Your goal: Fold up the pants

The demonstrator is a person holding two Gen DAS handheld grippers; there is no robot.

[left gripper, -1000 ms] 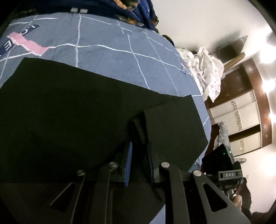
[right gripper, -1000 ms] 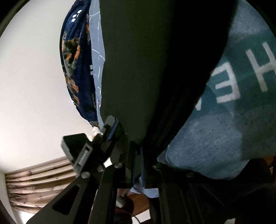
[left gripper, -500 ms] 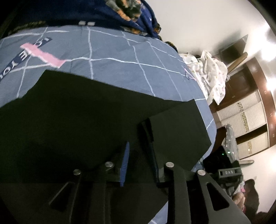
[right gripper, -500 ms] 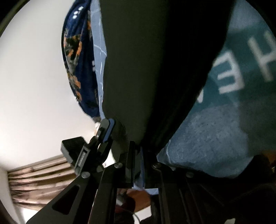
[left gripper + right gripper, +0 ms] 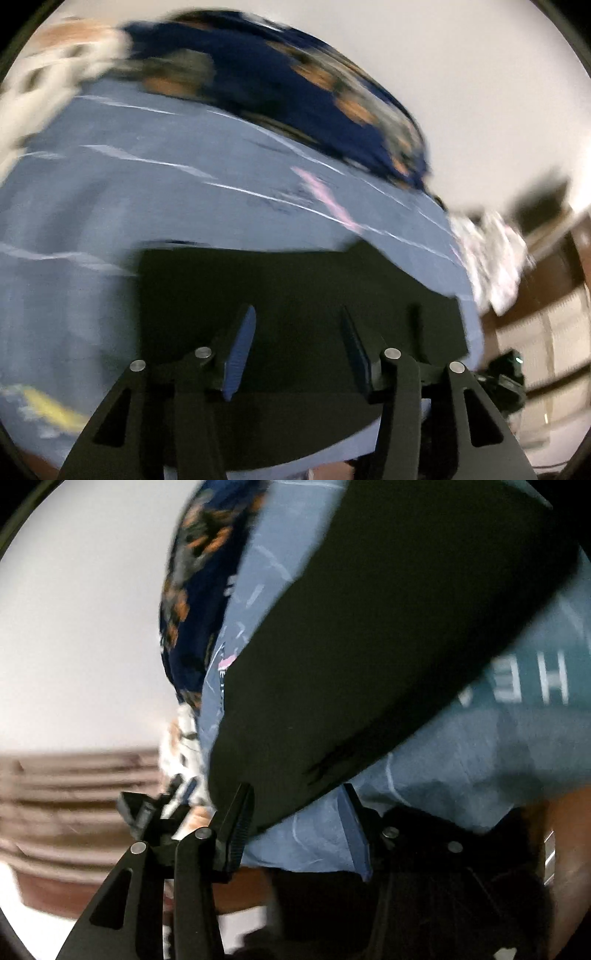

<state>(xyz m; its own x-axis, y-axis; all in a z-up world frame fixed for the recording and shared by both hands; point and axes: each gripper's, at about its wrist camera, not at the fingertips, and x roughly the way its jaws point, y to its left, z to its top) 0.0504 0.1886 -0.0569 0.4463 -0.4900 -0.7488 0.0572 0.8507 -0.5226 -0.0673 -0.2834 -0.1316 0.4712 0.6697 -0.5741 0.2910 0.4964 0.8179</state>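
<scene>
Left gripper (image 5: 295, 354): tilted down over the bed, jaws opening, nothing between them.
Right gripper (image 5: 295, 823): angled down at the bed's edge, jaws opening, nothing gripped.
Writing: white letters "HE" on the blue bedsheet (image 5: 461, 775), rest unreadable.
Pants (image 5: 295, 288): black, flat on the bedsheet, below the left jaws; their edge (image 5: 369, 646) just beyond the right jaws.

Bedsheet (image 5: 155, 192) open left of pants (image 5: 295, 288); blanket (image 5: 280, 74) blocks far edge
</scene>
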